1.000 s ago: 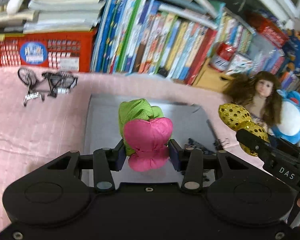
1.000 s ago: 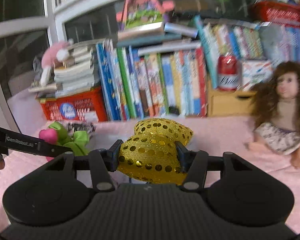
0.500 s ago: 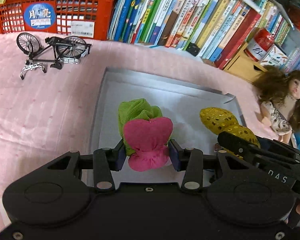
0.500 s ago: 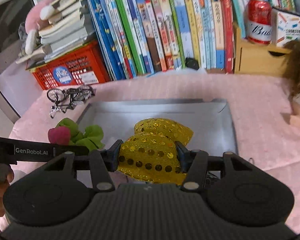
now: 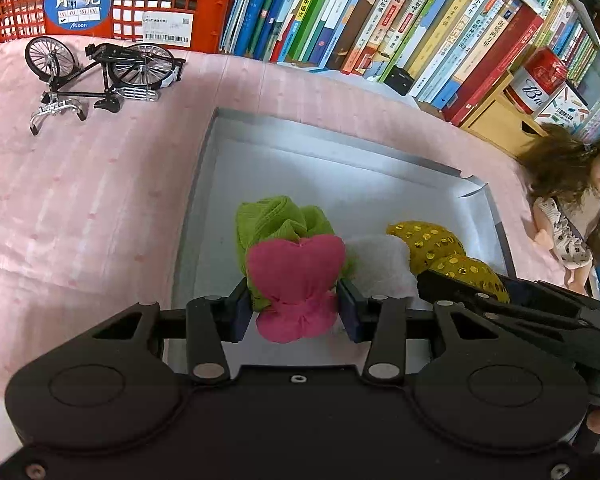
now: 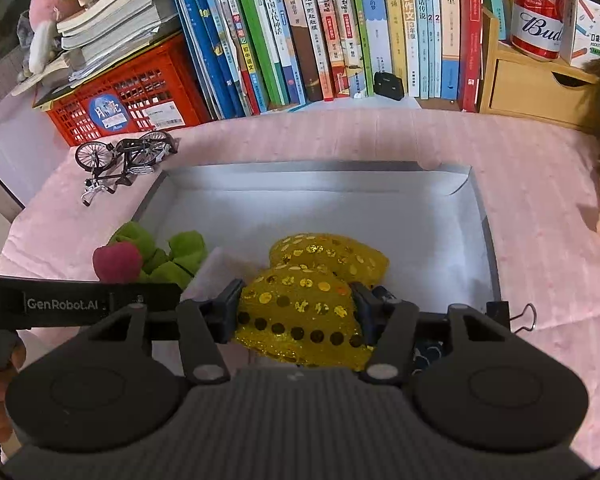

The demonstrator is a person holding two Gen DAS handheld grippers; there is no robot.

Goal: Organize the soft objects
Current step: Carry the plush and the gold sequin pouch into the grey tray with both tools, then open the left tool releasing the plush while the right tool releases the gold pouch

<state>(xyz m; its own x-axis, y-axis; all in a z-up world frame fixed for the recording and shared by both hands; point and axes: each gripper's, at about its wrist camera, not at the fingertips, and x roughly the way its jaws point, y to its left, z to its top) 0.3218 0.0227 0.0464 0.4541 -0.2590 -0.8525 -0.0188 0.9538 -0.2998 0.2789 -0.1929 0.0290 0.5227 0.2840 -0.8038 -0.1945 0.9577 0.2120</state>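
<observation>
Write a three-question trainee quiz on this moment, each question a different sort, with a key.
1. True or false: the model bicycle lies inside the grey tray.
2. Which gripper carries the gold sequined toy? A) left B) right
3. Fill in: the left gripper has its fingers on a pink and ____ plush toy.

Key: 1 false, it lies on the pink cloth; 2 B, the right gripper; 3 green.

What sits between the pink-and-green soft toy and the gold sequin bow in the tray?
A white soft piece lies between the pink-and-green soft toy and the gold sequin bow, in the left wrist view.
</observation>
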